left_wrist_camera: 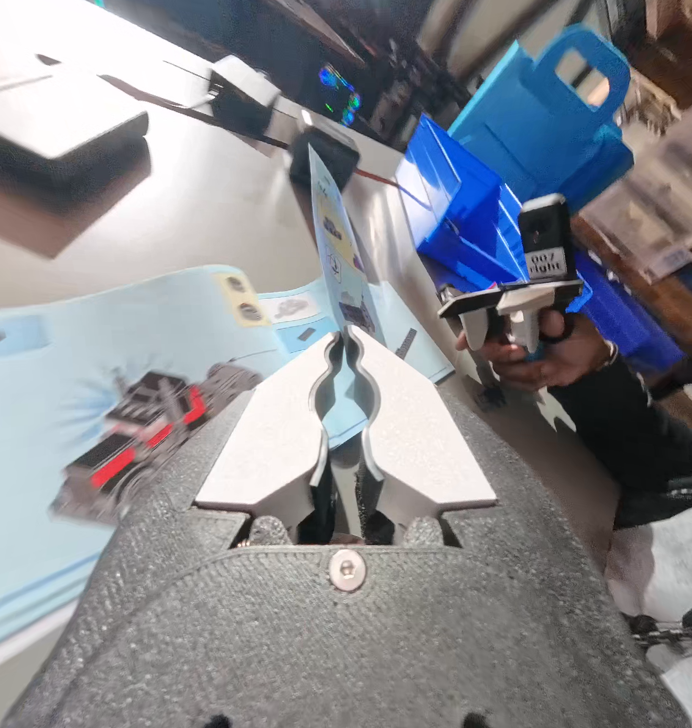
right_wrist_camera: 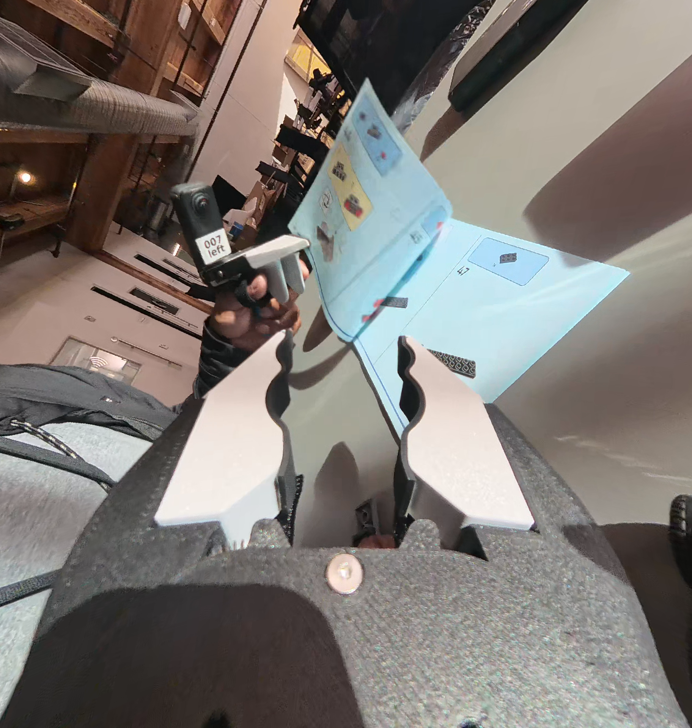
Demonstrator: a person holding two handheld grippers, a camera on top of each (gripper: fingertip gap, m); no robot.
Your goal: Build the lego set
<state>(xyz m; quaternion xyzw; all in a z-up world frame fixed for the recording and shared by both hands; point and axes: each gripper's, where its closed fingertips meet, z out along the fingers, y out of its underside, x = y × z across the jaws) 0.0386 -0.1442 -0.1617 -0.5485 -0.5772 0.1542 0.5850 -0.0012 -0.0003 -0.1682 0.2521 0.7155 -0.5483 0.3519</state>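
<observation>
The light-blue instruction booklet [left_wrist_camera: 100,335] lies open on the table. My left gripper [left_wrist_camera: 345,335] is shut on one page [left_wrist_camera: 332,236] and holds it upright, edge-on to that camera. The right wrist view shows the same: the left gripper [right_wrist_camera: 287,283] pinches the lifted page [right_wrist_camera: 376,216] at its edge, above the flat page [right_wrist_camera: 494,299]. A dark grey studded plate [right_wrist_camera: 456,362] lies on the flat page; it also shows in the left wrist view [left_wrist_camera: 405,342]. My right gripper [right_wrist_camera: 342,346] is open and empty over the table beside the booklet's corner; it shows farther off in the left wrist view [left_wrist_camera: 498,335].
Blue plastic bins [left_wrist_camera: 474,205] stand at the table's far right. A black box [left_wrist_camera: 60,157] and a black device [left_wrist_camera: 324,157] lie beyond the booklet. The grey table [right_wrist_camera: 573,453] extends to the right, with a black tyre-like piece [right_wrist_camera: 691,524] at its edge. The left gripper's tips are roughly 15 cm from the right gripper's.
</observation>
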